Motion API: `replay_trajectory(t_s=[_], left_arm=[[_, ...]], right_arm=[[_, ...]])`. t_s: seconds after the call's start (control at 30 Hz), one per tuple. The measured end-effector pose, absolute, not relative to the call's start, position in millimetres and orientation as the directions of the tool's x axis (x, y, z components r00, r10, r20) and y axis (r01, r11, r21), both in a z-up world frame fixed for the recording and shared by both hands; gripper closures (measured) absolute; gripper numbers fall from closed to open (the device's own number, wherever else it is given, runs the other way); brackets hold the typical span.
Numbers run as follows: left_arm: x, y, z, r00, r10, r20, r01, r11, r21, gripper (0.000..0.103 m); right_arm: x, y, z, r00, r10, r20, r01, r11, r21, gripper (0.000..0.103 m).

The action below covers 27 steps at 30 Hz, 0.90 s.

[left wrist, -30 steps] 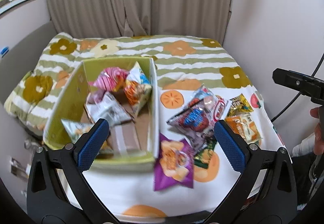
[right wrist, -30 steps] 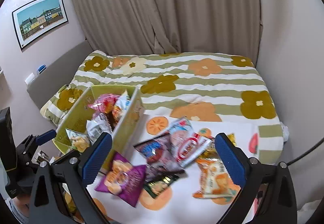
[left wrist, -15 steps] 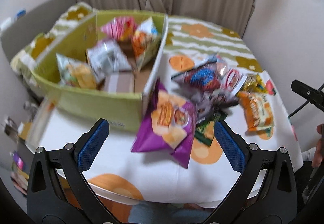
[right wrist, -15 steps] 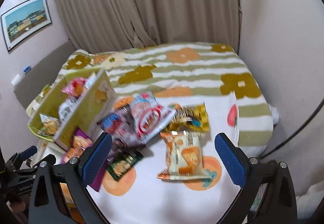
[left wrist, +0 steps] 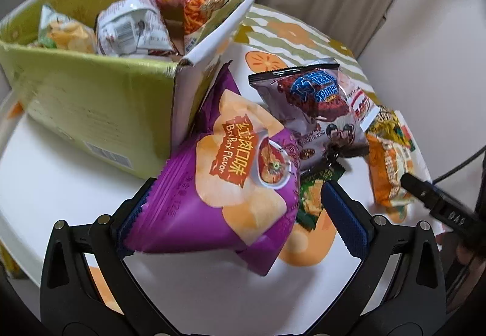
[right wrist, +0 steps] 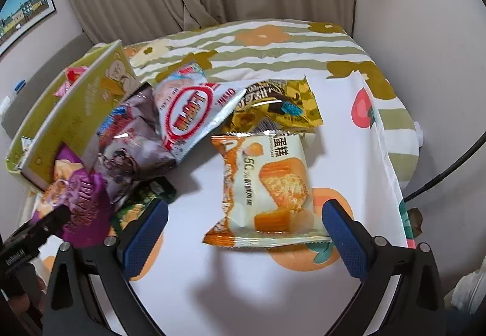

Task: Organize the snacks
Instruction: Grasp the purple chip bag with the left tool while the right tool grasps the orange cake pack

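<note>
The left gripper [left wrist: 237, 214] is reaching low over the table [left wrist: 60, 184], its blue pads spread wide on either side of the purple chip bag [left wrist: 231, 184], which is lying between them and covering most of the left pad; whether either pad is touching the bag cannot be told. The right gripper [right wrist: 243, 235] is hovering just as wide apart around the near end of the orange cake packet [right wrist: 267, 190], gripping nothing.

In the left wrist view, the green cardboard box [left wrist: 91, 111] is sitting at 10 o'clock from the purple bag, already holding several snacks (a pink bag, a silver one, an orange-stick one among them). The purple bag's far end is leaning against the box's white side. At 1 o'clock from it a dark cookie bag [left wrist: 316, 105] is lying partly over a small green packet [left wrist: 313, 199], which is crowding the left gripper's right pad.

Only the right wrist view is showing clearly the red-and-white bag [right wrist: 194, 114] resting on the cookie bag, and the gold packet [right wrist: 273, 105] at 12 o'clock from the cake packet. Only the left view is looking into the box.
</note>
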<state>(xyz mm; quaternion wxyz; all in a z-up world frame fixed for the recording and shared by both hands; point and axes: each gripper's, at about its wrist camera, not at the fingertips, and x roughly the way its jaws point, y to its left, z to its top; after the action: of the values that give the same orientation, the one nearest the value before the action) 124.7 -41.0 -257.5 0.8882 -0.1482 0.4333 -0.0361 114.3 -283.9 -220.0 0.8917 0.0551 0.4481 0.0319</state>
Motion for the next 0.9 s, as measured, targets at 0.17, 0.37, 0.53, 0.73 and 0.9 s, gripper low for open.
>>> replay_trajectory(t_s=[0.17,0.37,0.53,0.73,0.9], left_arm=[[131.1,-38.8,-265.5,0.617,-0.212,-0.758,-0.077,0.942,-0.326,0.020],[134.9,-36.6,-268.6,0.609,-0.210,-0.765,-0.077,0.944,-0.320,0.038],[132.8,-38.1,-267.5,0.605,-0.211,-0.767,-0.068,0.947,-0.314,0.043],[125.6,-37.6,-264.7,0.600,-0.213,-0.771,-0.054,0.951,-0.304,0.044],[120.4,-41.1,-260.7,0.607,-0.192,-0.771,-0.024,0.966,-0.259,0.045]], right_arm=[[129.9,-288.7,-234.1,0.560,0.077,-0.825,0.017,0.994,0.104,0.002],[142.2,-287.0,-239.6,0.529,0.081,-0.845,0.007,0.995,0.099,0.002],[151.7,-282.7,-236.2,0.520,0.063,-0.852,-0.008,0.998,0.069,0.002],[162.6,-284.8,-239.0,0.511,0.046,-0.858,0.006,0.998,0.057,0.007],[168.0,-284.8,-251.1,0.483,0.036,-0.875,0.020,0.998,0.052,0.016]])
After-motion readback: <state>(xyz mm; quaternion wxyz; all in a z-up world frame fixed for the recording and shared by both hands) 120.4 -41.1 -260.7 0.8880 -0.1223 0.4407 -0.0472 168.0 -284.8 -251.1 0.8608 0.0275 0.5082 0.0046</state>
